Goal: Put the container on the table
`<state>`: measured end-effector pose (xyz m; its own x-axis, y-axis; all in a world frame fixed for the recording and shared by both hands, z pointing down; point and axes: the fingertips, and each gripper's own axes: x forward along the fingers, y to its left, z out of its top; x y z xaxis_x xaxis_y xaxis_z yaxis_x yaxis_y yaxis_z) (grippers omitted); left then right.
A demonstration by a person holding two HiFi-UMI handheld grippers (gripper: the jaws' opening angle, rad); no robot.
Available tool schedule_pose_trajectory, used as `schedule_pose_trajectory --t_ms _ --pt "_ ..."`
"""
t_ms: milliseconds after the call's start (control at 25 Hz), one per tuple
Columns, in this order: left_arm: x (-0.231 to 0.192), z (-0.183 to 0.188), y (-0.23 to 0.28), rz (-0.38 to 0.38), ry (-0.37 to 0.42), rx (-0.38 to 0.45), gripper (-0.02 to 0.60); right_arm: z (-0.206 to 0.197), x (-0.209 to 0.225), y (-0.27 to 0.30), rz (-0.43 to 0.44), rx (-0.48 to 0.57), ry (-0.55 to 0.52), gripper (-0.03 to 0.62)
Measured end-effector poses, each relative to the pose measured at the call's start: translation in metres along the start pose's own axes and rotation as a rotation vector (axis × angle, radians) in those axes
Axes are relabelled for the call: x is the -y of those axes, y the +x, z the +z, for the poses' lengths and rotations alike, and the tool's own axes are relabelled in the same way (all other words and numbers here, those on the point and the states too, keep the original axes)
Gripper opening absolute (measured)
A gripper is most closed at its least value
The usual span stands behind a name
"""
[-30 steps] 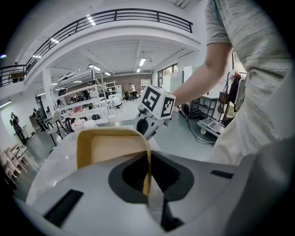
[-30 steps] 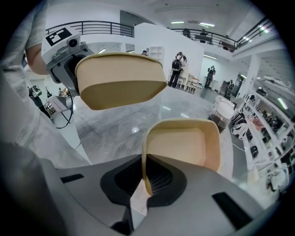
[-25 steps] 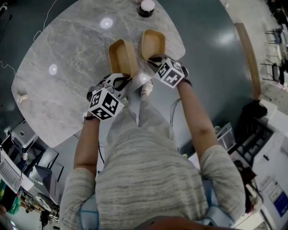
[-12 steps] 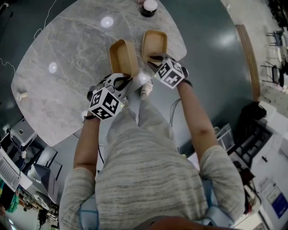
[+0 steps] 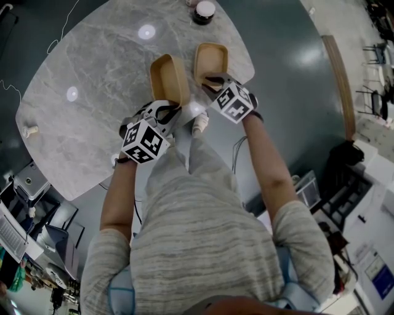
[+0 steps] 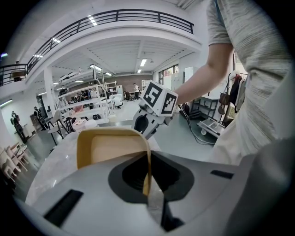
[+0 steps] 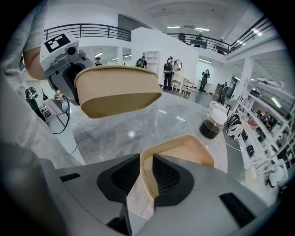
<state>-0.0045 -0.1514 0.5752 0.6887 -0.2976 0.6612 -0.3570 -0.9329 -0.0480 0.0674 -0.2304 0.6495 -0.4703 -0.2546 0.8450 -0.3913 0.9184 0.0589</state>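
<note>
Two tan, rounded-rectangle containers are in play. In the head view the left container [image 5: 168, 76] hangs over the marble table [image 5: 98, 74], with my left gripper [image 5: 175, 106] shut on its near rim. The right container [image 5: 210, 59] lies near the table's right edge, its near rim clamped by my right gripper [image 5: 213, 79]. The left gripper view shows the container [image 6: 110, 147] edge-on in the shut left gripper [image 6: 148, 184]. In the right gripper view, the right gripper [image 7: 146, 184] pinches the wall of its container [image 7: 184, 150], and the other container [image 7: 115, 94] floats above the tabletop.
A dark jar with a white lid [image 5: 203, 10] stands at the table's far edge, also seen as the jar [image 7: 213, 122] in the right gripper view. A small white object [image 5: 28, 131] sits at the table's left rim. The near table edge runs just under both grippers. Teal floor surrounds the table.
Almost nothing has changed; both grippers keep their hold on the containers, with only a slight drift of the view.
</note>
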Motion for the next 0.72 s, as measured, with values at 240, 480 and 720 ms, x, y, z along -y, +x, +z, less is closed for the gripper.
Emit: schedule_pose_trajectory --t_ms 240,480,720 --pt "-0.002 0.002 -0.003 0.002 0.01 0.0 0.009 0.004 0.001 -0.01 -0.032 0.04 0.036 0.063" --pt "-0.002 0.003 -0.006 0.004 0.017 0.002 0.009 0.015 0.003 -0.03 -0.074 0.124 0.104 0.063" --pt "-0.001 0.004 -0.007 0.003 0.025 0.0 0.009 0.028 0.003 -0.054 -0.115 0.269 0.218 0.061"
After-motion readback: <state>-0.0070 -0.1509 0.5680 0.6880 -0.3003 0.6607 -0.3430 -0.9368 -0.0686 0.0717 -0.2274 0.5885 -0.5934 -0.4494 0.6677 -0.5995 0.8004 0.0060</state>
